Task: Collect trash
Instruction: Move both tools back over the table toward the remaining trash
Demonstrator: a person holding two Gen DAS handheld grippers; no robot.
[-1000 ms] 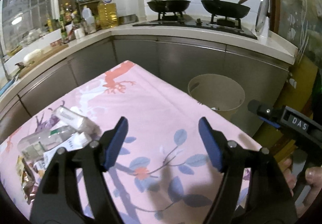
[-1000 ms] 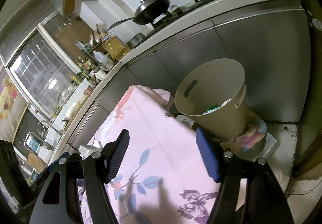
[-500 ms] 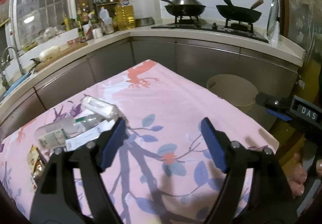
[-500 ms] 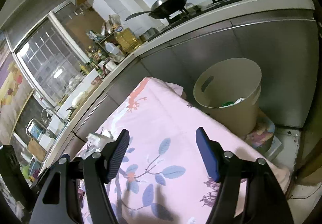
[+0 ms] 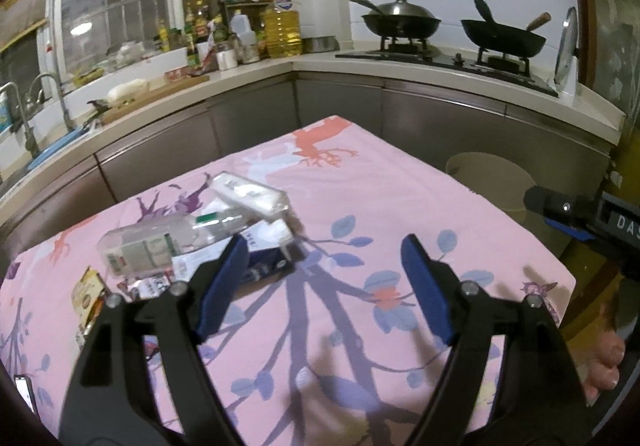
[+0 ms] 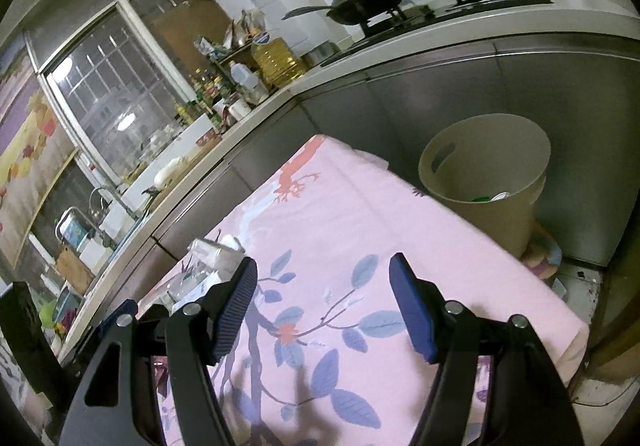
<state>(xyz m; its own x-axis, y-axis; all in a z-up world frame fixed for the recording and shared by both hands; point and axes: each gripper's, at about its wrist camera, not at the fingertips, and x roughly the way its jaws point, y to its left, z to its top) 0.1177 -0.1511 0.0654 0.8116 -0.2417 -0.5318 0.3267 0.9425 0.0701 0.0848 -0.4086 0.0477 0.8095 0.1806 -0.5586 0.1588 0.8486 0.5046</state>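
Your left gripper (image 5: 326,282) hangs above the table (image 5: 400,205), which is covered by a pink cloth with a blue leaf print; its blue-padded jaws are spread wide and nothing is between them. The trash lies in a cluster on the left part of the table, ahead of and to the left of the left finger. The cluster consists of a clear plastic bottle (image 5: 160,240) lying on its side with a green cap pointing right, a clear plastic tray (image 5: 250,197) just behind it, a blue-and-white carton (image 5: 266,252) touching the bottle's near side and partly hidden by the left finger, and a small yellow packet (image 5: 86,288) nearer the table's left edge. Whether the tray rests on the carton cannot be told. Your right gripper (image 6: 324,304) is likewise held over the cloth with its jaws spread apart and empty. In the right wrist view the same cluster shows only partly, behind the left finger, near the far-left side of the table. The beige trash bin (image 6: 486,173) stands on the floor beyond the table's right edge, against the steel cabinet fronts; it already contains a few items, including something green and something white. In the left wrist view the bin (image 5: 490,175) is dim and partly hidden behind the table edge.
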